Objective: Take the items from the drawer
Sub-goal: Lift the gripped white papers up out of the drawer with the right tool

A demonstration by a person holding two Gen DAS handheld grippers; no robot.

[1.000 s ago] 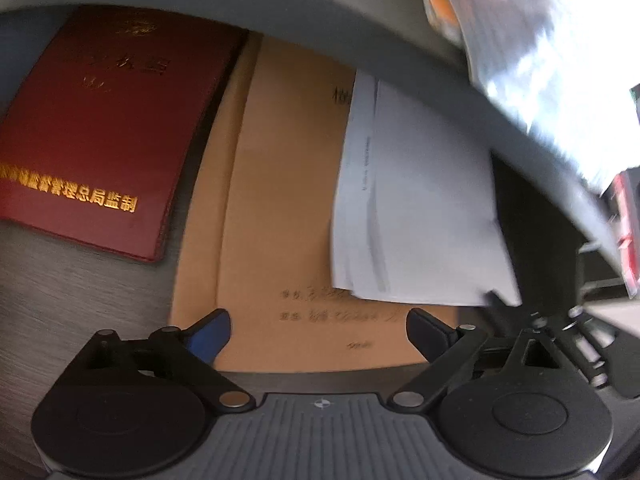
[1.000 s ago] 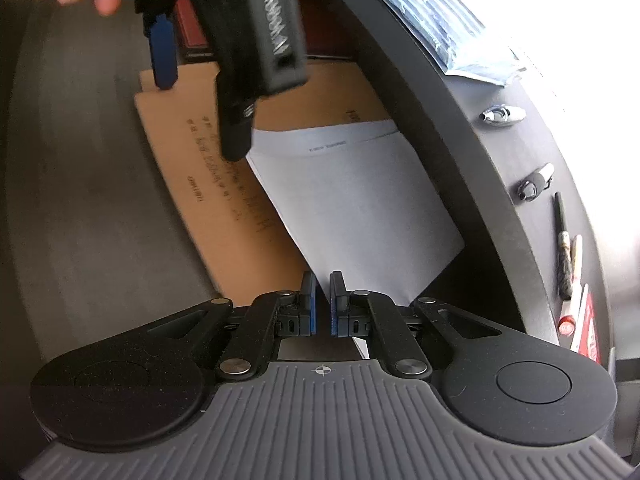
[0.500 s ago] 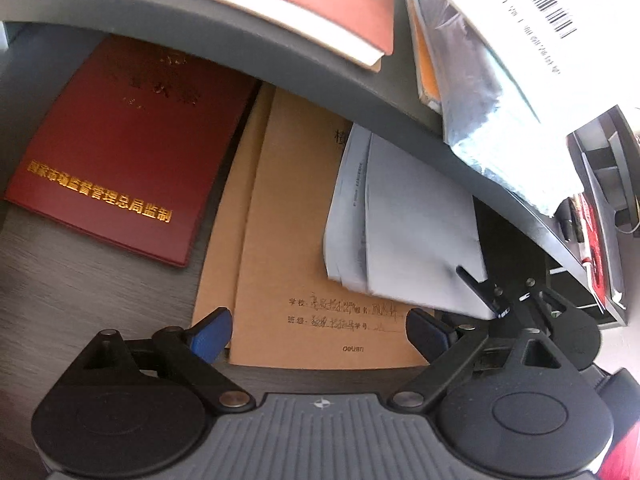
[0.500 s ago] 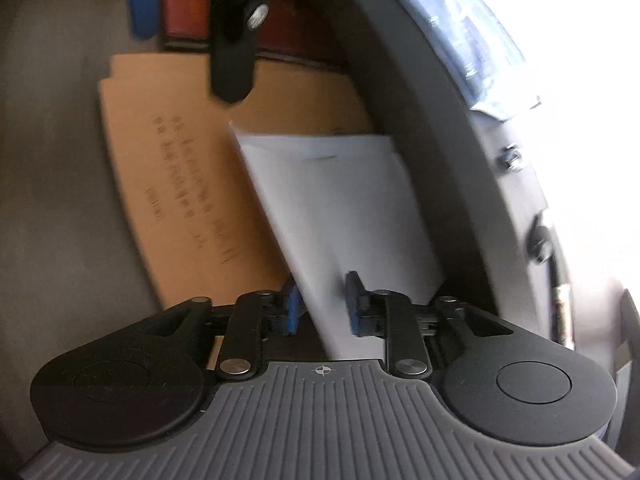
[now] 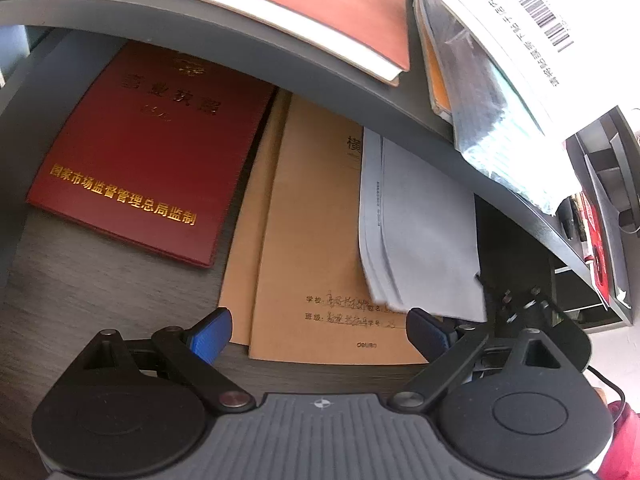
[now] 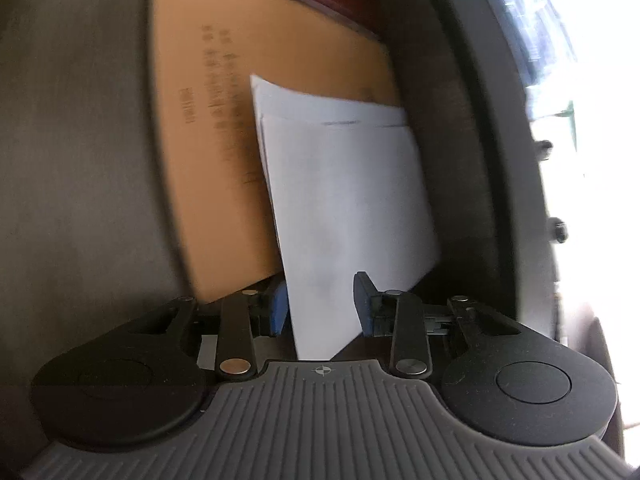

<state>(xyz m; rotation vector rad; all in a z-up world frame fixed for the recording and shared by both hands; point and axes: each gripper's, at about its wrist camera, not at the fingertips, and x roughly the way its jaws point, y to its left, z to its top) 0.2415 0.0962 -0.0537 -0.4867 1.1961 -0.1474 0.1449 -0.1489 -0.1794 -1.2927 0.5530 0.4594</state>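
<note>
The open drawer holds a dark red certificate book, tan notebooks and a stack of white papers lying on the notebooks. My left gripper is open and empty, hovering over the near edge of the notebooks. My right gripper is open, its fingers standing either side of the near corner of the white papers without pinching them. The tan notebooks lie under and left of the papers.
The grey desk top edge overhangs the drawer. On it lie an orange-brown book, a white barcoded book and a plastic-wrapped packet. A desk organiser stands at the right.
My right gripper opened from shut on the white papers' corner to wide apart. The left gripper drew back and up, showing more of the desk top.
</note>
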